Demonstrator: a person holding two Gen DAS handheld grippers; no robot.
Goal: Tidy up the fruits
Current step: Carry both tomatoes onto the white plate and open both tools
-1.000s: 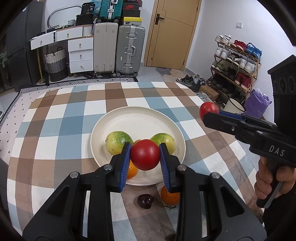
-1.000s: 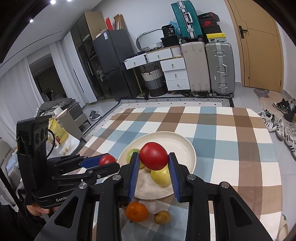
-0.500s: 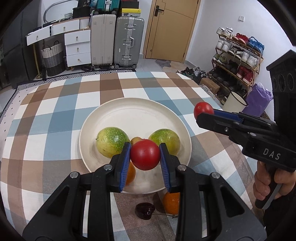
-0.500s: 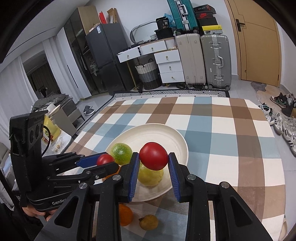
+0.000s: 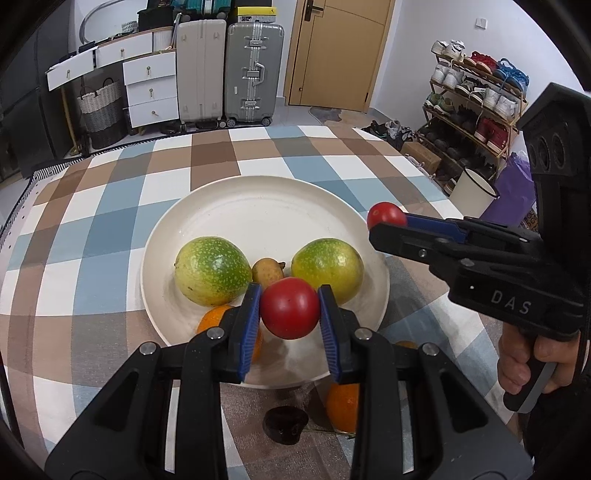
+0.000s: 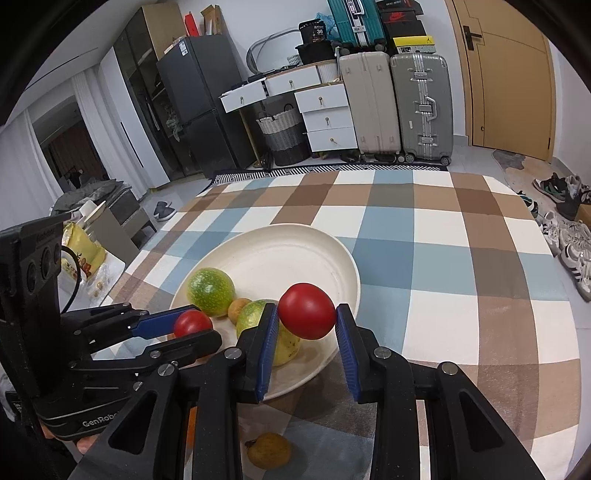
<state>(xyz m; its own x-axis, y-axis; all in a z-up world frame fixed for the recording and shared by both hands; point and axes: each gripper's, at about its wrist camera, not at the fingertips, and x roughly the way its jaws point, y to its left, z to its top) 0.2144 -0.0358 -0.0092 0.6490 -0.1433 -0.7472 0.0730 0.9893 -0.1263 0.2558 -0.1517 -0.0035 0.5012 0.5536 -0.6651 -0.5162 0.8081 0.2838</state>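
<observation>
Because both the left gripper point(image 5: 289, 314) and the right gripper point(image 6: 306, 314) each clench a round tomato above the crowded plate point(image 5: 266, 206), a released tomato could roll off the rim at lower centre.

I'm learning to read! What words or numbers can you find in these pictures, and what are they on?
"DAS": on the side of the right hand-held gripper.
"GenRobo", cut off after that: on the left hand-held gripper, low on its body.
"36": on a dark box above the white drawers.
A swoosh logo, no letters: on a black shoe box.
Labels on the yellow bag are too blurry to read.
</observation>
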